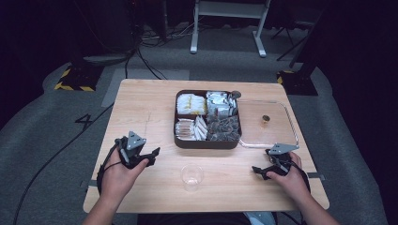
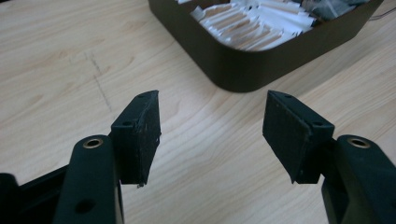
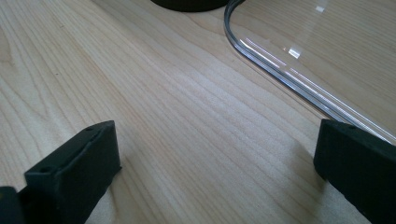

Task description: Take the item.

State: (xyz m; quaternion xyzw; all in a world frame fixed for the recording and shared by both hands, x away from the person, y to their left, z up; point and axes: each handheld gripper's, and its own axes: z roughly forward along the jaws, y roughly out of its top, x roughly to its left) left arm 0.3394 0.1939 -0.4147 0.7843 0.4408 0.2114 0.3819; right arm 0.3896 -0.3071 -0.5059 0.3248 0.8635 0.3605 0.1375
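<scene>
Both tongs, left point(image 1: 151, 157) and right point(image 1: 261, 171), gape empty over bare table point(image 1: 141, 103) beside the box point(image 1: 206, 141).

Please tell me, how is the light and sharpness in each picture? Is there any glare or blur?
High view: table well lit, room around it dark, image soft. Left gripper view: sharp wood grain, dark box slightly soft. Right gripper view: bright glare streaks on the clear lid; near tongs blurred, casting soft shadows.
</scene>
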